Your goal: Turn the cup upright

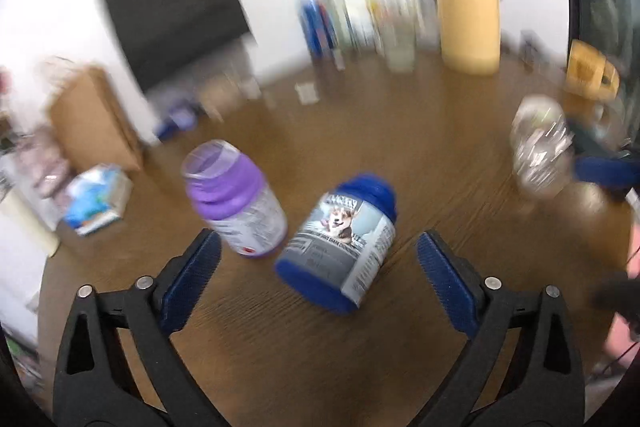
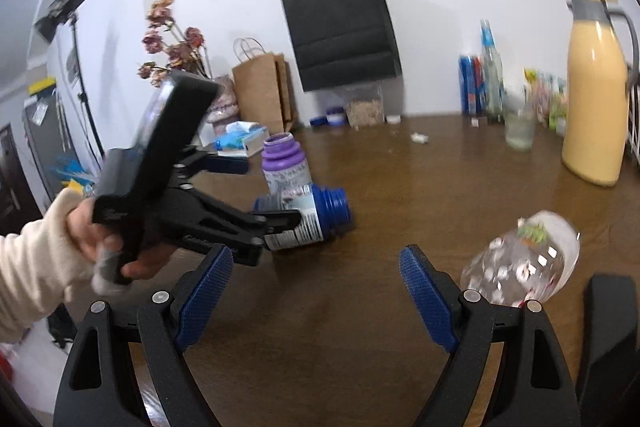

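A clear patterned cup [image 2: 520, 267] lies on its side on the brown wooden table [image 2: 420, 187], just right of my right gripper [image 2: 316, 255], which is open and empty. In the left wrist view the cup [image 1: 540, 147] is blurred at the far right. My left gripper [image 1: 318, 247] is open, held by a hand in a cream sleeve [image 2: 36, 267]. A blue bottle [image 1: 340, 243] lies on its side just ahead of and between its fingers. A purple bottle [image 1: 236, 195] stands upright beside it.
A tall yellow jug [image 2: 592, 107], a small glass [image 2: 520, 131] and cans and bottles [image 2: 480, 83] stand along the back wall. A black bag [image 2: 340, 27], a brown paper bag [image 2: 264, 91] and a tissue box [image 2: 240, 139] sit at the back left.
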A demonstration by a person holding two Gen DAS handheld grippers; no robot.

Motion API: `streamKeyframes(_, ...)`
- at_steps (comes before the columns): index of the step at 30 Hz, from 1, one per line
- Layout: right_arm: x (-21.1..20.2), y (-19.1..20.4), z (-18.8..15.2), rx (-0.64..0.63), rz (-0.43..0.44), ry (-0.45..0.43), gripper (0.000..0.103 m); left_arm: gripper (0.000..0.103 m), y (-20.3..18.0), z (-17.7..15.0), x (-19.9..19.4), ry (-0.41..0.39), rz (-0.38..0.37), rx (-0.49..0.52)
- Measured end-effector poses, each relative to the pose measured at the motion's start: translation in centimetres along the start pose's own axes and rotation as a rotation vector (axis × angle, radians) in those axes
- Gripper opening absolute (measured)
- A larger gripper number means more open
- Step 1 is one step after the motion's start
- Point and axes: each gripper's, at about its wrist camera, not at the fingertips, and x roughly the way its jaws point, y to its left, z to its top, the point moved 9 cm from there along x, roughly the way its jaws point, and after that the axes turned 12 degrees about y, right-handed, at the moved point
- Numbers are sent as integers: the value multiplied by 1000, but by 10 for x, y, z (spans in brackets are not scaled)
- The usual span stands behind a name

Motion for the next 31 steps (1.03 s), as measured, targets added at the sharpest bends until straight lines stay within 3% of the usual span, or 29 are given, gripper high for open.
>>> streamKeyframes(1,-7,5,-1,-19,-18,-34,90,98,7,-14,-34,-108,47,-78)
streamKeyframes(4,-22,23,-14,-59,-29,-79,90,103,22,-80,-113,-284,177,-343)
streamKeyframes(6,-32,40,-29,-85,-51,-99,90,103,23,-124,-147,-314,214,-446)
streamKeyframes(7,-35,48,-35,-93,-52,-104,90,103,22,-151,-160,-289,232,-491)
streamKeyframes(9,-43,65,-50,-99,-36,-110,91,103,19,-179,-182,-297,293,-487)
streamKeyframes(11,-45,85,-69,-90,-16,-90,91,103,12,-203,-206,-334,428,-427)
streamKeyframes(12,-45,92,-78,-88,-13,-75,91,103,9,-211,-212,-339,441,-408)
streamKeyframes(15,-45,112,-101,-106,-23,-29,91,103,-1,-236,-224,-334,409,-406)
streamKeyframes(20,-74,134,-132,-89,-81,-36,91,103,-4,-262,-243,-359,341,-508)
streamKeyframes(25,-109,152,-144,-92,-89,-89,91,103,-5,-259,-261,-428,332,-515)
streamKeyframes(31,-98,162,-139,-113,-65,-66,91,103,-9,-259,-253,-401,311,-500)
